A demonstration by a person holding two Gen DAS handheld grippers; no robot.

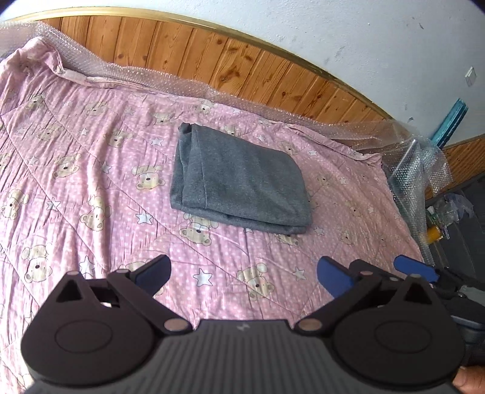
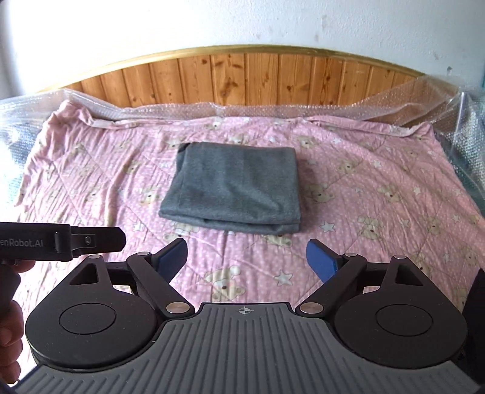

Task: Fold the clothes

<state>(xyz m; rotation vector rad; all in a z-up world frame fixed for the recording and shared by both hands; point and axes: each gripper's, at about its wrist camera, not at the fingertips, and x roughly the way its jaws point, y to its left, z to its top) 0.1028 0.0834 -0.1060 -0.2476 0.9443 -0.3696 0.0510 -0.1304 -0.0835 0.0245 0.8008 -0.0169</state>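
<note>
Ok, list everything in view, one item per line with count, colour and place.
Garment: one, grey, folded, middle of the bed.
Quilt: one, pink with bears and stars, covering the bed.
Bubble wrap: clear, along the bed's far edge and sides.
Headboard: one, wooden, gold trim, behind the bed.
Wall: white, behind the headboard.
Left gripper: one, black with blue pads, open, empty.
Right gripper: one, black with blue pads, open, empty.

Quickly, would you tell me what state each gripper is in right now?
Left gripper: open, holding nothing.
Right gripper: open, holding nothing; the folded grey garment lies on the bed ahead of both.
</note>
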